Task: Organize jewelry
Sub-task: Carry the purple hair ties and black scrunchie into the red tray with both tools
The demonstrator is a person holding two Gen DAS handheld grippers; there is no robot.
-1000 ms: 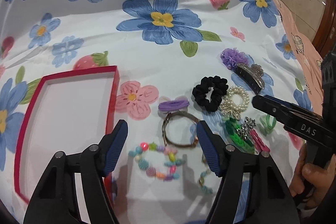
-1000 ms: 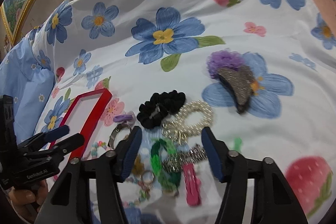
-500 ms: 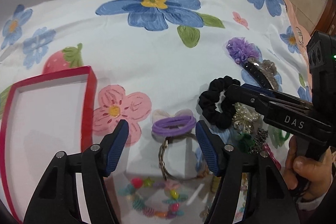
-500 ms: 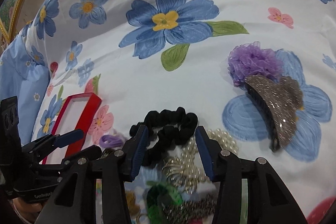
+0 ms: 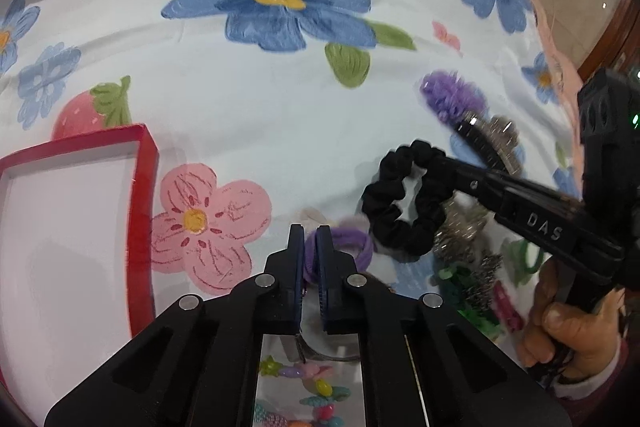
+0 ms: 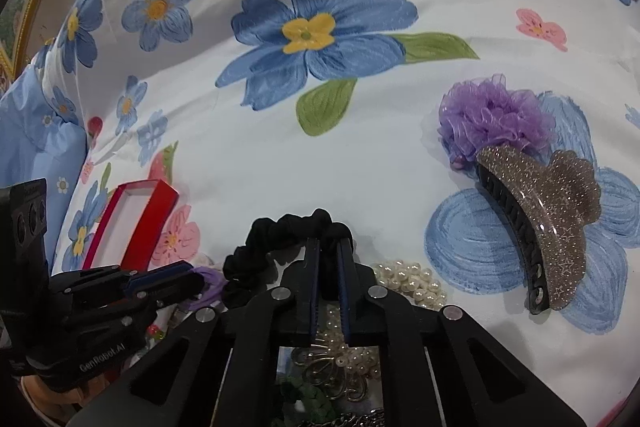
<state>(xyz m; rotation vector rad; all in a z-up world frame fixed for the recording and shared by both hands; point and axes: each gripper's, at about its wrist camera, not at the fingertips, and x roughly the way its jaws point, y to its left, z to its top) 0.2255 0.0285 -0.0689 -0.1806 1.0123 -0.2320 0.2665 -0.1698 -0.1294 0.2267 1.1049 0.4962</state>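
Left gripper point(image 5: 310, 239) pinches purple hair tie point(image 5: 352, 247); right gripper point(image 6: 328, 251) pinches black scrunchie point(image 6: 276, 239). Likely both bound for red box point(image 5: 146, 187) at left.

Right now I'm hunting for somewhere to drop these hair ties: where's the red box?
The open red cardboard box with a white inside lies at the left of the left wrist view, on the floral sheet beside a printed pink flower.

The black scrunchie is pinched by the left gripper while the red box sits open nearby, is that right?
Not quite: the right gripper pinches the black scrunchie, as the right wrist view shows. The left gripper is on the purple hair tie. The red box does sit open.
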